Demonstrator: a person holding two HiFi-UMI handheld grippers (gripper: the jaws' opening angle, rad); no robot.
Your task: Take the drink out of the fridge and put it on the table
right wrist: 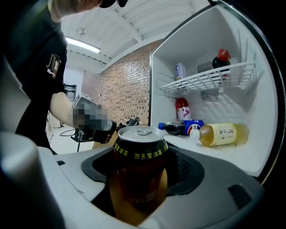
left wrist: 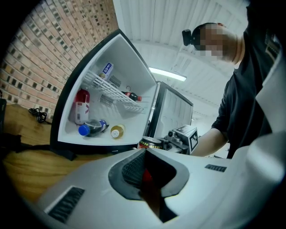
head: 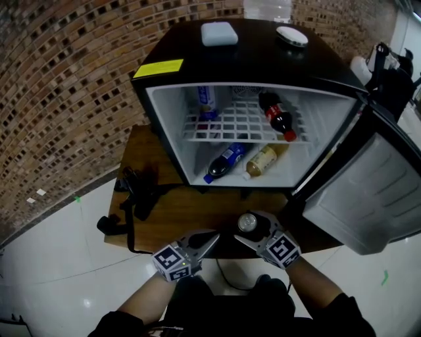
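A brick wall (head: 66,99) meets a glossy white floor (head: 52,263).

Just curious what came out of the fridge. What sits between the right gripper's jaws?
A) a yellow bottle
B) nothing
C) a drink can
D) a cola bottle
C: the right gripper is closed on an upright dark can, while the yellow bottle lies inside the fridge.

Cannot see the can's (right wrist: 139,167) lower half, sunk between the right tool's (right wrist: 140,152) jaws. Cannot read the yellow sticker (head: 158,68): too small. Cannot see the clear container (head: 268,8) atop the fridge (head: 250,56) whole: cropped at the top edge.
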